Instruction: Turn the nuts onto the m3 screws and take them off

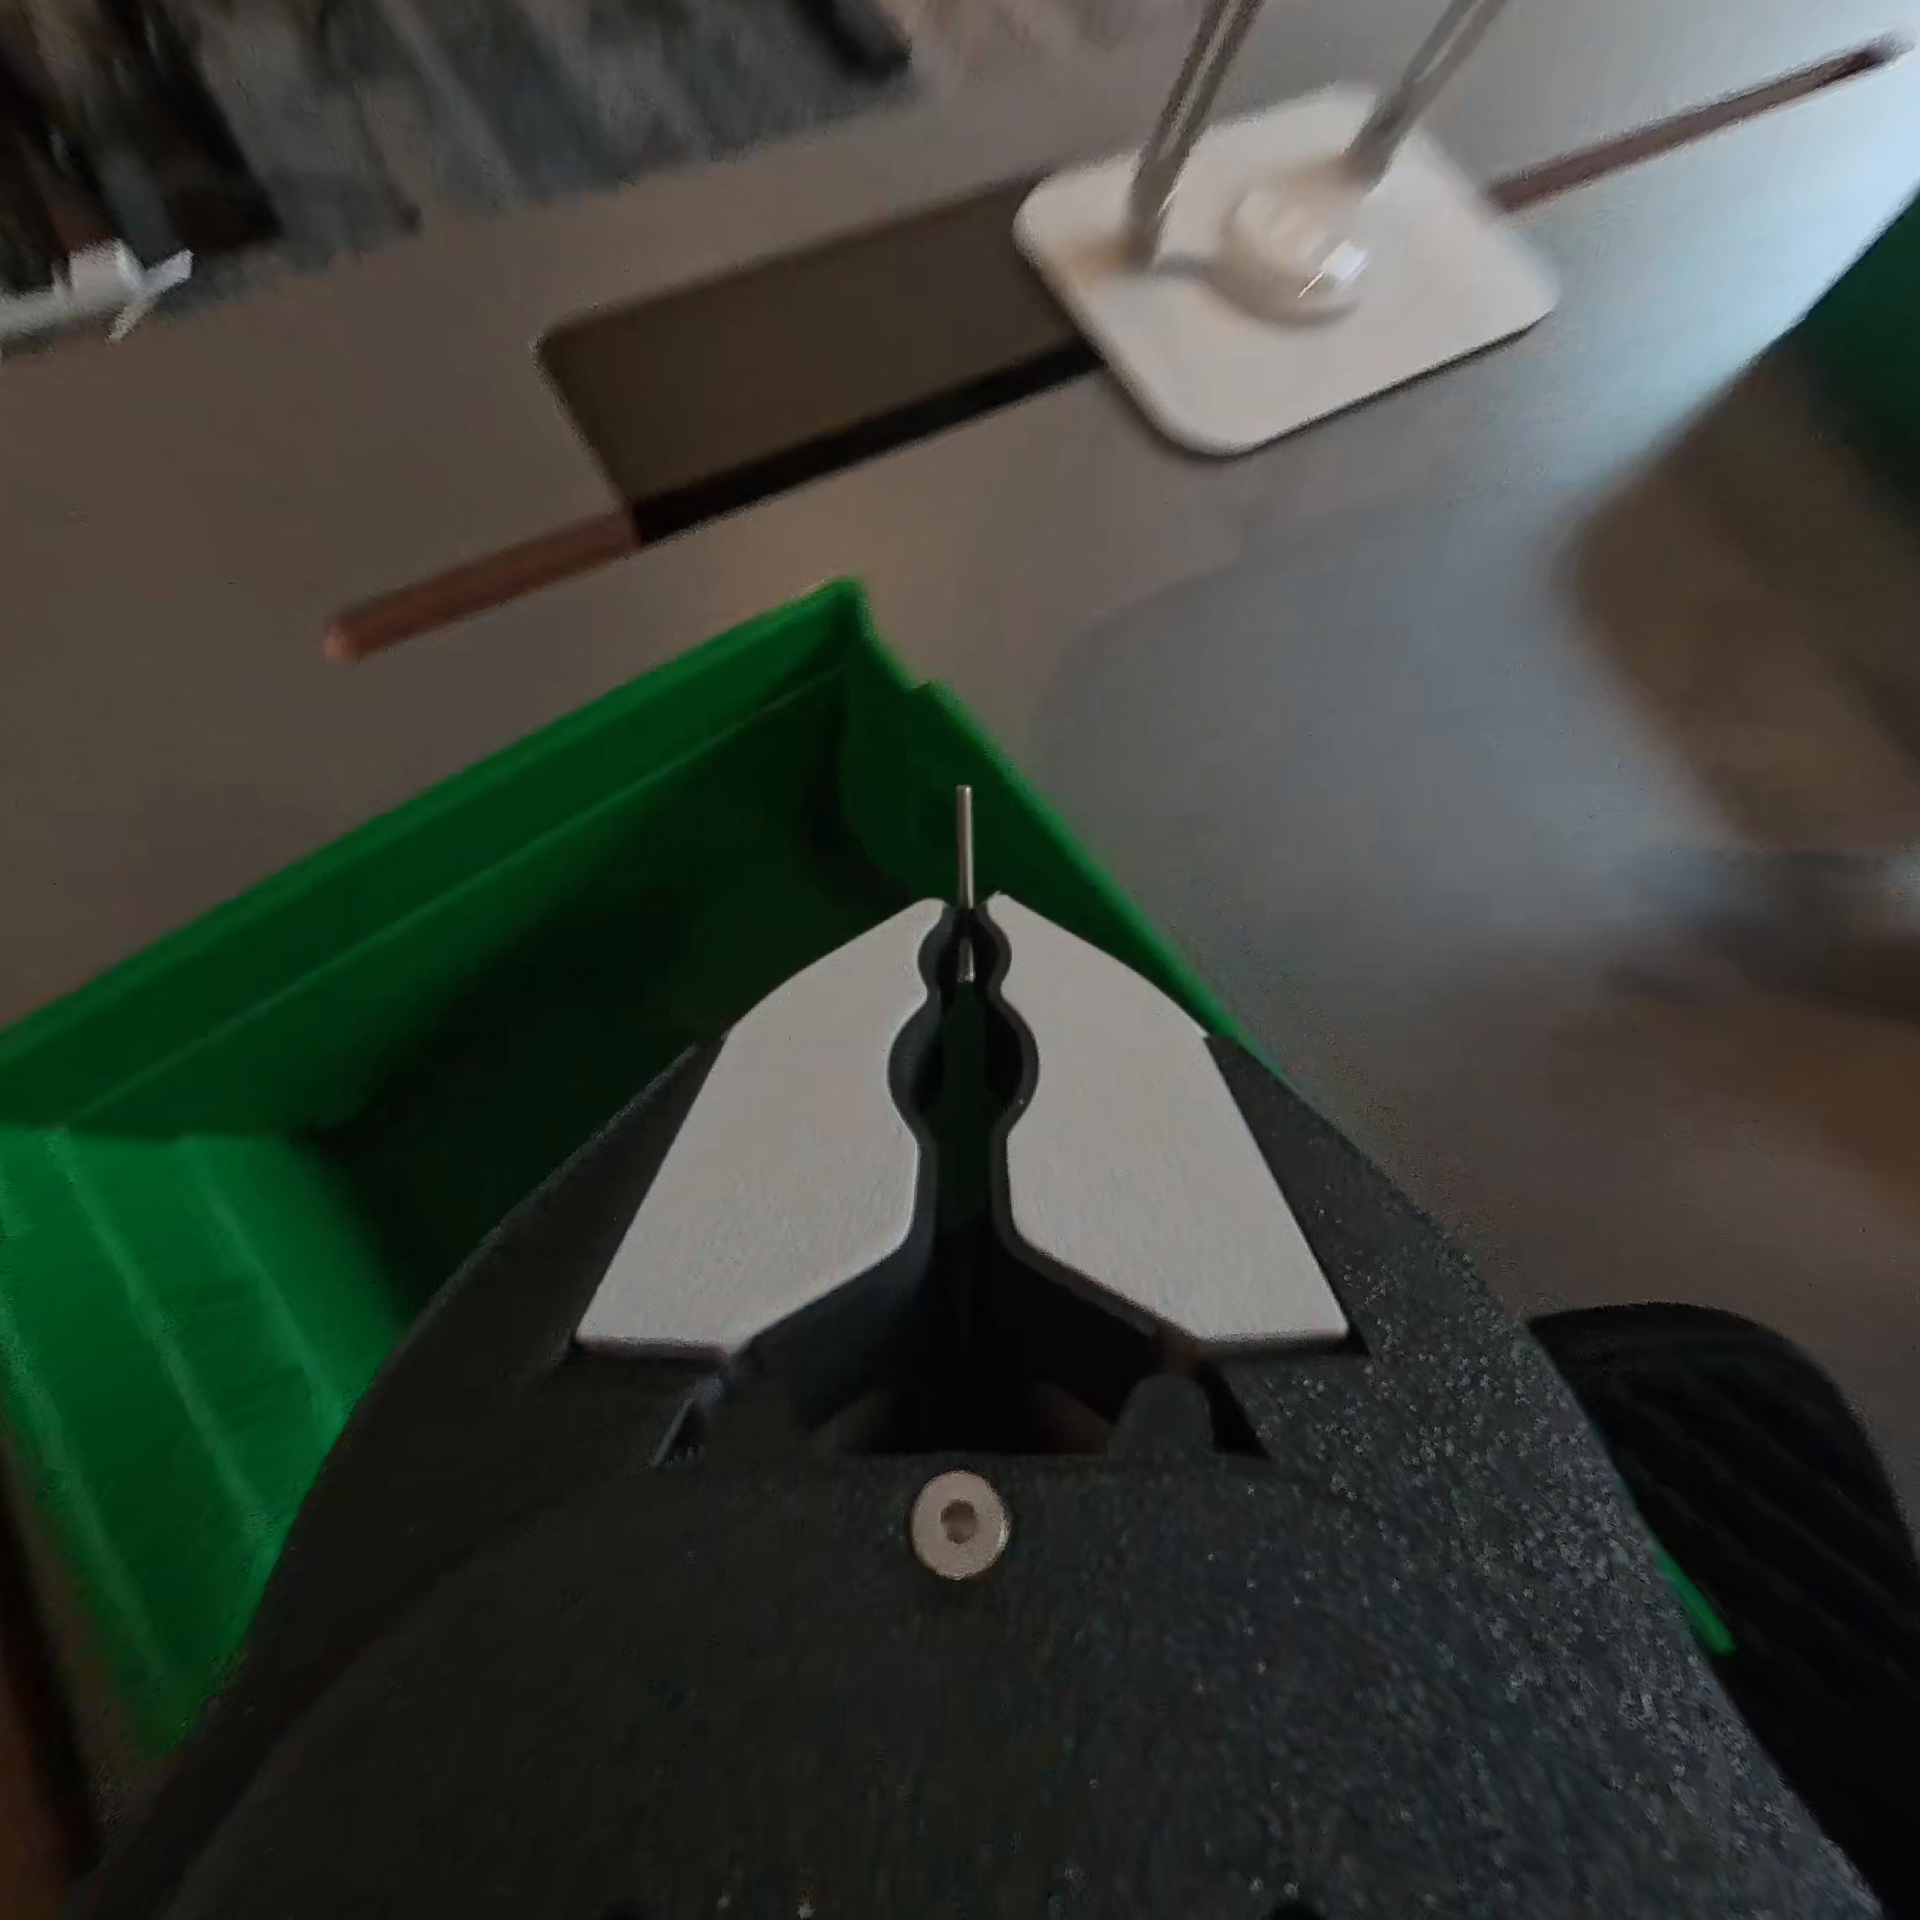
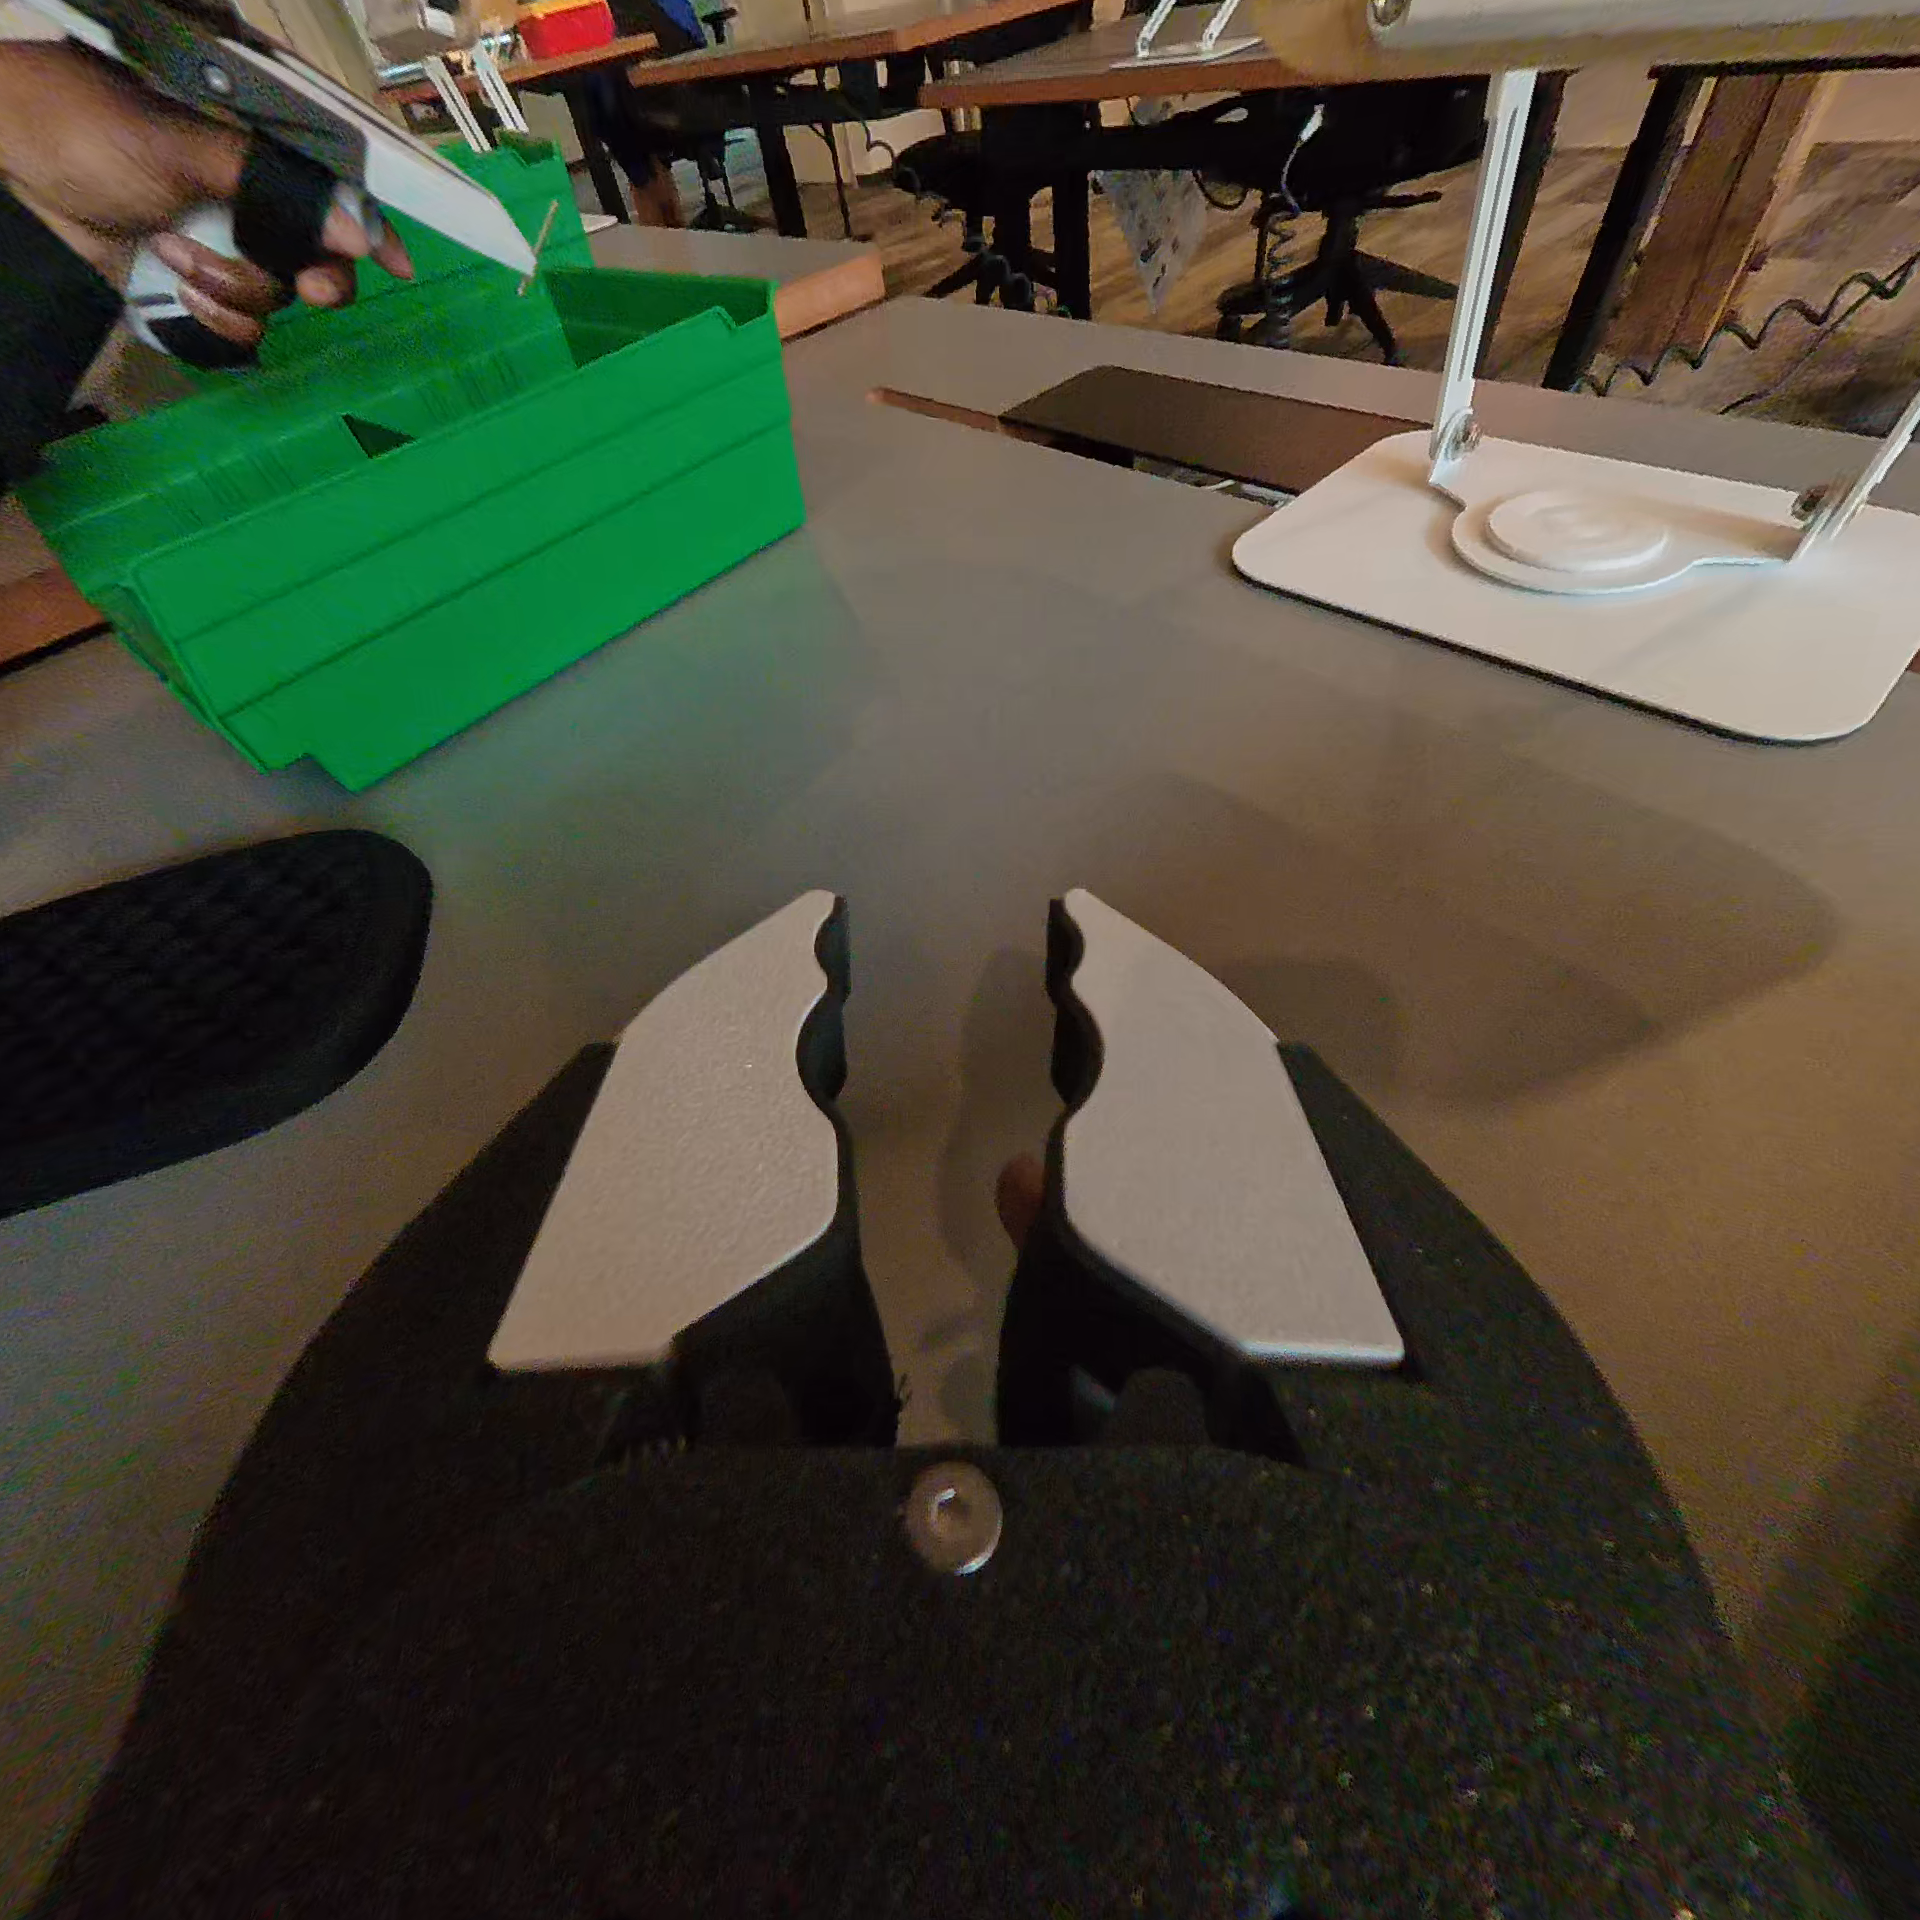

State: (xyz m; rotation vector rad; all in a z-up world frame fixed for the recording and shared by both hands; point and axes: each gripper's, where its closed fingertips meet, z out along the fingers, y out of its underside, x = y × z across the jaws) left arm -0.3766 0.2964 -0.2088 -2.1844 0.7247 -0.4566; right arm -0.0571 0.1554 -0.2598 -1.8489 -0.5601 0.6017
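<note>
The left gripper (image 1: 966, 909) is closed on a thin silver screw (image 1: 965, 862), its two pads pinching the lower shank while the rest of the shank pokes out past the tips. It hangs above the far corner of the green bin (image 1: 436, 862) (the landmark here), with the bin's walls close on both sides of the tips. In the right wrist view the same screw (image 2: 539, 249) shows over the bin's far compartment. The right gripper (image 2: 948, 914) stands wide open with nothing between its pads, low over the grey table (image 2: 1039, 748), well to the near right of the bin. A black mesh pad (image 2: 187, 997) lies just in front of the bin; a white stand base (image 2: 1558, 623) sits far right of it.
</note>
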